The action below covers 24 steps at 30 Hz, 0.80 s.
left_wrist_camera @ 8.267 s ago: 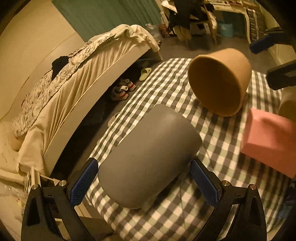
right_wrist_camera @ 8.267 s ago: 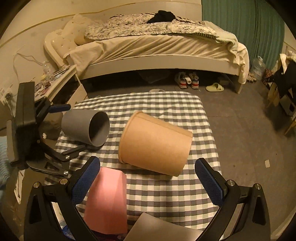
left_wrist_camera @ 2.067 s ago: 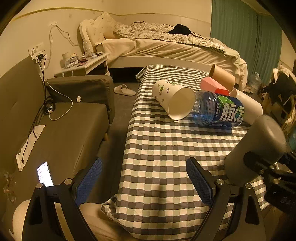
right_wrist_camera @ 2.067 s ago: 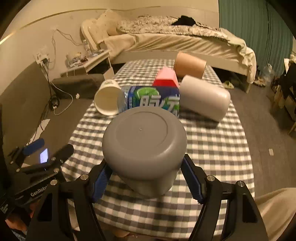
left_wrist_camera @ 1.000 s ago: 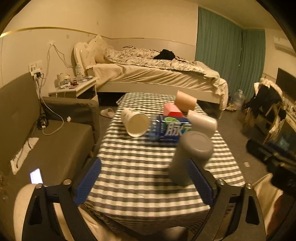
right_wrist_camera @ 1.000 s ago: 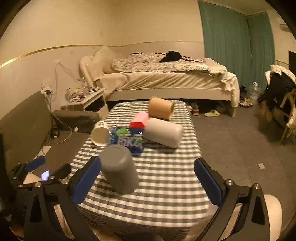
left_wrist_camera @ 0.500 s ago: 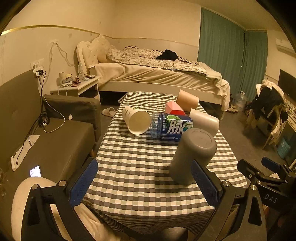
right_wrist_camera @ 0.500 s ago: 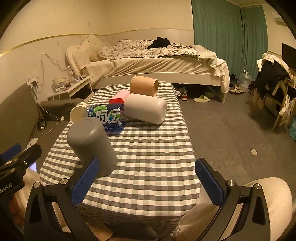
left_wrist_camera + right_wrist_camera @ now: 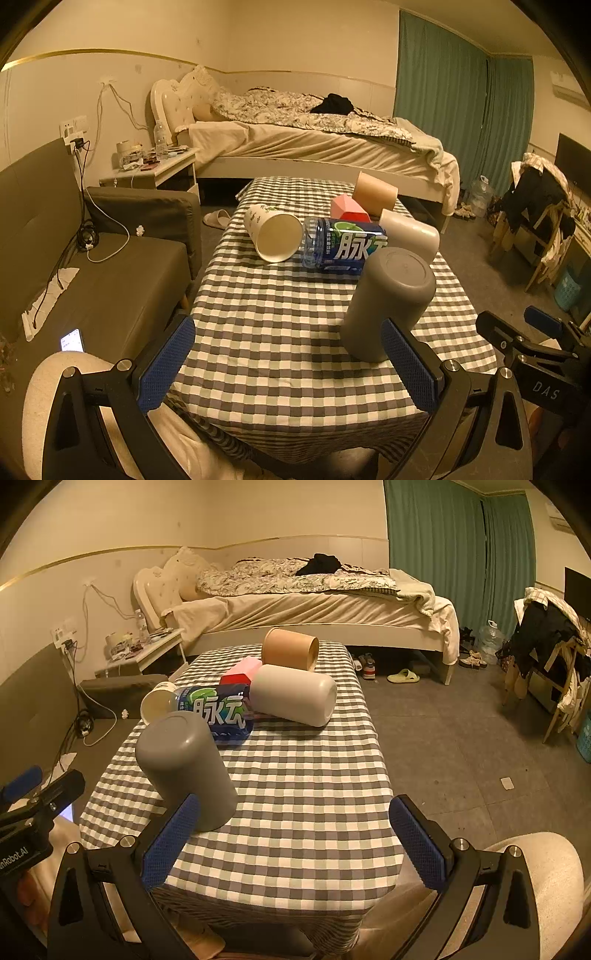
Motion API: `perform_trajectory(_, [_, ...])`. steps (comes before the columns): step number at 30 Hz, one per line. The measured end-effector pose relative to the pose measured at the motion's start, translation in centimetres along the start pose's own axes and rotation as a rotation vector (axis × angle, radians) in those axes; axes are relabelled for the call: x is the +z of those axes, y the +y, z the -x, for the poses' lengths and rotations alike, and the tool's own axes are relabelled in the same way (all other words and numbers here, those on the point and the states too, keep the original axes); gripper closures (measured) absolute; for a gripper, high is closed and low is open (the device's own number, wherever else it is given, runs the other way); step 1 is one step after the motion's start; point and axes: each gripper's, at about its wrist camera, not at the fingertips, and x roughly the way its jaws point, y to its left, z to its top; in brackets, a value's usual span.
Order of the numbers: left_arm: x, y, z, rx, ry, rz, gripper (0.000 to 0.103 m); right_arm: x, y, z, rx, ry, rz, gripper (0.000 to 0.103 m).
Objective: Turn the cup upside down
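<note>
The grey cup (image 9: pixel 388 302) stands upside down, base up, on the checked table (image 9: pixel 280 332) near its front edge; it also shows in the right wrist view (image 9: pixel 184 771). My left gripper (image 9: pixel 284 362) is open and empty, held back over the table's front edge, the cup just beyond its right finger. My right gripper (image 9: pixel 291 845) is open and empty, also behind the front edge, the cup just beyond its left finger.
Further back lie a white paper cup (image 9: pixel 273 232), a water bottle (image 9: pixel 343 245), a white cup (image 9: pixel 410 230), a pink box (image 9: pixel 347 208) and a tan cup (image 9: pixel 375 194). A sofa (image 9: pixel 92 266) stands left, a bed (image 9: pixel 314 147) behind, open floor (image 9: pixel 461 738) right.
Both grippers have let go of the grey cup and pulled back from the table. The cup stands upside down where the right gripper set it.
</note>
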Motion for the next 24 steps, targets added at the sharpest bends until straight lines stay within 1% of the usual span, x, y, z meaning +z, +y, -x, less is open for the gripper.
perform_trajectory(12, [-0.13, -0.28, 0.41, 0.003, -0.021, -0.015, 0.000, -0.11, 0.00, 0.12, -0.004, -0.002, 0.001, 0.000])
perform_trajectory(24, [-0.14, -0.47, 0.44, 0.008, -0.017, -0.013, 0.000, -0.20, -0.05, 0.20, -0.003, 0.003, 0.000, 0.000])
